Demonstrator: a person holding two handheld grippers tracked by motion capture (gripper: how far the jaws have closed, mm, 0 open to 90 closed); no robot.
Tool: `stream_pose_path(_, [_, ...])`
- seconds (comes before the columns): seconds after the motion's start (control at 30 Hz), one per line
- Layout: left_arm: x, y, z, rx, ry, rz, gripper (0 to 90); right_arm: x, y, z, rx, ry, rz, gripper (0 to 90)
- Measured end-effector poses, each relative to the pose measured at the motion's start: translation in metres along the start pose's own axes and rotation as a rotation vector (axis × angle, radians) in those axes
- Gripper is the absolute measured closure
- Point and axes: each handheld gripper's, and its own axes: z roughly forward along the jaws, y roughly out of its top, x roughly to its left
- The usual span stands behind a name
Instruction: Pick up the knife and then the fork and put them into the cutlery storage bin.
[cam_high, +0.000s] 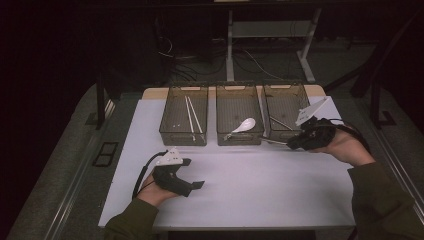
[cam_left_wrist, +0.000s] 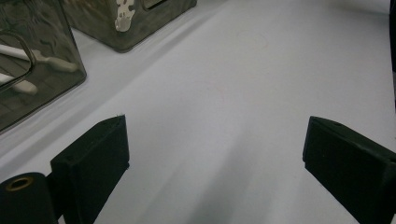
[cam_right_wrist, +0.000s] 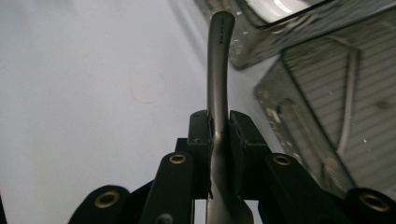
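Sorting cutlery into bins — status and count, as I read it from my station.

Bins: three smoked-plastic bins in a row at the far edge of the white table (cam_high: 250, 185). Left bin (cam_high: 183, 116) holds one pair of pale chopsticks (cam_high: 194, 117) — two sticks. Middle bin (cam_high: 239, 115) holds one white spoon (cam_high: 243, 126). Right bin (cam_high: 284, 111) holds at least one thin metal piece (cam_high: 281, 122); I cannot tell what kind.

Item in hand: one metal utensil handle (cam_right_wrist: 218, 79), clamped between the jaws of my right gripper (cam_right_wrist: 219, 126), pads pressed on both sides of the shank. The working end is hidden behind the jaws, so fork, spoon or knife — I cannot say. In the high view the right gripper (cam_high: 300, 141) sits at the front right corner of the right bin, the handle (cam_high: 272, 142) poking out toward the middle bin's front, above the table and not yet inside any bin.

Left gripper (cam_left_wrist: 215, 154): jaws spread wide, nothing between them, resting on the table near the front left.

Progress, by my judgement: three bins already stocked, no loose pieces left on the table, one piece in transit. Remaining — carry it over the right bin, most likely, and let go.
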Motion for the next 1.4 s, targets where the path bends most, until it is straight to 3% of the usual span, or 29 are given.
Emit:
stream_pose_path(0.33, [0.000, 0.000, 0.000, 0.000, 0.000, 0.004, 6.2, -0.023, -0.009, -0.029, -0.063, -0.069, 0.088, 79.5])
stream_pose_path(0.63, [0.000, 0.000, 0.000, -0.001, -0.001, -0.005, 6.2, -0.049, -0.013, -0.028, -0.077, -0.156, 0.180, 79.4])
stream_pose_path(1.03, [0.000, 0.000, 0.001, 0.000, -0.006, 0.002, 6.2, -0.082, 0.000, -0.004, -0.001, -0.244, 0.310, 79.4])
stream_pose_path(1.4, [-0.001, 0.001, 0.001, -0.006, -0.015, 0.003, 6.2, -0.108, 0.024, 0.032, 0.062, -0.241, 0.368, 79.4])
